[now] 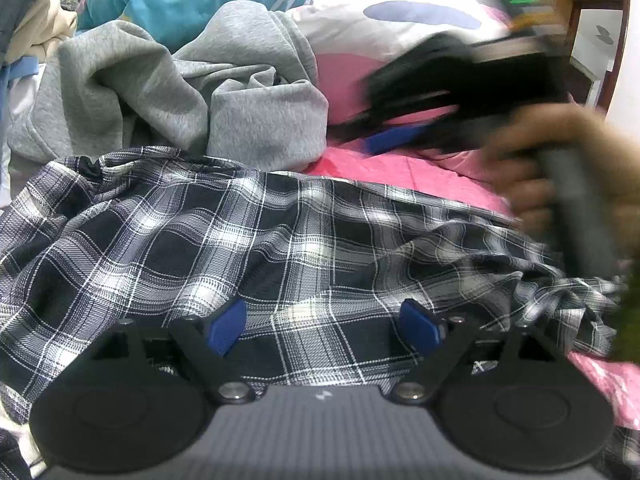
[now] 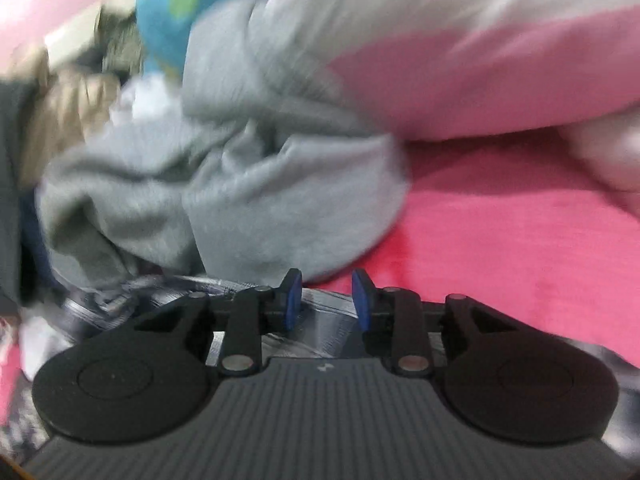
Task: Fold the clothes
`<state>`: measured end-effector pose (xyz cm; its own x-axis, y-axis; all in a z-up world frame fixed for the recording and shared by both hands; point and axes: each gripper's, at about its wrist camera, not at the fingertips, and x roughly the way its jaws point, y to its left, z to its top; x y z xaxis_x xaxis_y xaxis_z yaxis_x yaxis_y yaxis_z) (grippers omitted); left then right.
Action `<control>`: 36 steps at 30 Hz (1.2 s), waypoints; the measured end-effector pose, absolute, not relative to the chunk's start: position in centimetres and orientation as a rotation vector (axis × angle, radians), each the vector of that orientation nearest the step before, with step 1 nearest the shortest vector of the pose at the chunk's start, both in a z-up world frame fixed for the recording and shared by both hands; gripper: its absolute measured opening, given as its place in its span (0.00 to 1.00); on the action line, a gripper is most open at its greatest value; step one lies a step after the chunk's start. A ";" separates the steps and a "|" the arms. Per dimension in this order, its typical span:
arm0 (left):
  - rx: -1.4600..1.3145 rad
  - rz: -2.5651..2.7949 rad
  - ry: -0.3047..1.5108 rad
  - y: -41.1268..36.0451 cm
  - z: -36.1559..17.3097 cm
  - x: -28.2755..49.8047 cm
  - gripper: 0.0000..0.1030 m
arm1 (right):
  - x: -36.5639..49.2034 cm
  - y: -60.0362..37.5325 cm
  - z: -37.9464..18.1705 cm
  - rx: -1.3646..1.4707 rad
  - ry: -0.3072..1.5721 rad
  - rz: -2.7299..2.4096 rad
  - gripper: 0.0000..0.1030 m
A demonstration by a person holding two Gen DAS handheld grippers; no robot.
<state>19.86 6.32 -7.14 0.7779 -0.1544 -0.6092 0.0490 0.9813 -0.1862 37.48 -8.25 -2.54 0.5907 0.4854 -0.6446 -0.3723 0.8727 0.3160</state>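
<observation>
The plaid shirt [image 1: 280,248] lies spread and rumpled on the pink bed [image 1: 420,164], directly under the left gripper [image 1: 324,326], whose fingers are parted wide and empty. The right gripper [image 2: 326,300] is narrowly parted above its far edge, nothing visibly pinched. An edge should be pinched cleanly, wrinkles drawn flat first.

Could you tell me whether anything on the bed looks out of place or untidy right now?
Yes: the grey sweatshirt lies crumpled in a heap behind the plaid garment, which is spread but rumpled and unfolded on the pink bedsheet. Nothing looks damaged.
</observation>
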 end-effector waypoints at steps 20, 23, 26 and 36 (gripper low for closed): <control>-0.154 -0.109 0.666 6.0 -7.6 20.1 0.86 | 11.2 -26.9 -4.9 0.690 0.817 -0.068 0.39; -0.165 -0.112 0.664 6.2 -7.7 20.0 0.86 | 9.4 -26.2 -4.9 0.649 0.810 -0.085 0.39; -0.171 -0.114 0.663 6.3 -7.7 19.9 0.86 | 8.5 -25.6 -4.6 0.616 0.815 -0.106 0.39; -0.183 -0.119 0.659 6.4 -7.6 19.9 0.86 | 6.6 -23.5 -1.7 0.465 0.764 -0.145 0.52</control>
